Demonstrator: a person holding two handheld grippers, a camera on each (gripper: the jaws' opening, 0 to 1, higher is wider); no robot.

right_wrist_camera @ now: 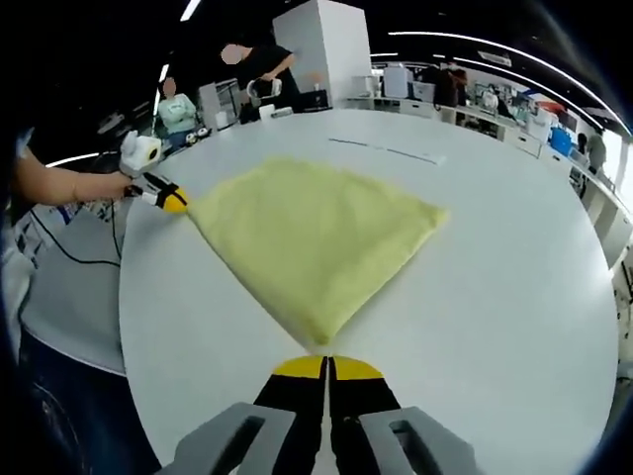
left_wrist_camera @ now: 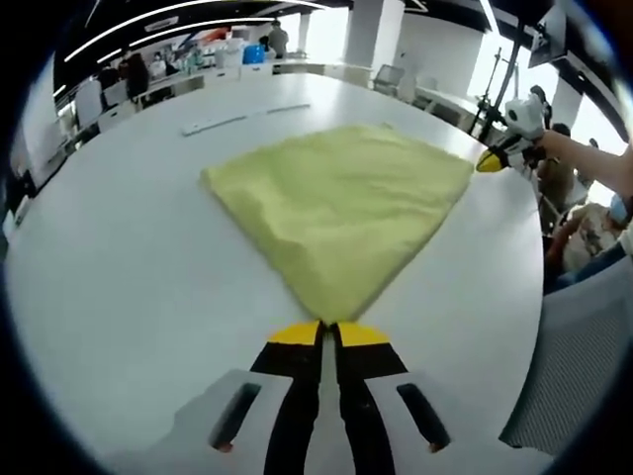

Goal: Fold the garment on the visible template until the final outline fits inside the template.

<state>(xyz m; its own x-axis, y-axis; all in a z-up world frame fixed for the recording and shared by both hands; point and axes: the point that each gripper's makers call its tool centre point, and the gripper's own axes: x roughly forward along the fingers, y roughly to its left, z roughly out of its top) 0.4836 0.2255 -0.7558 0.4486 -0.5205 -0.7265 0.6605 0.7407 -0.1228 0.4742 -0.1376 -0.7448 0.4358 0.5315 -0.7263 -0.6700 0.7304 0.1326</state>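
A yellow garment (left_wrist_camera: 336,203) lies folded flat into a rough four-cornered shape on the round white table (left_wrist_camera: 119,287). In the left gripper view my left gripper (left_wrist_camera: 329,332) is shut, its yellow tips pinching the garment's near corner. My right gripper (left_wrist_camera: 495,158) comes in from the right, held in a hand, its yellow tip at the garment's far right corner. In the right gripper view the garment (right_wrist_camera: 312,242) points toward my right gripper (right_wrist_camera: 327,366), which is shut on that corner. The left gripper (right_wrist_camera: 170,201) touches the corner at the left.
A thin pale strip (left_wrist_camera: 242,119) lies on the table beyond the garment, also seen as a strip (right_wrist_camera: 388,149) in the right gripper view. People stand by benches at the back (left_wrist_camera: 134,69). The table's edge (right_wrist_camera: 124,287) drops off near a grey chair (left_wrist_camera: 574,376).
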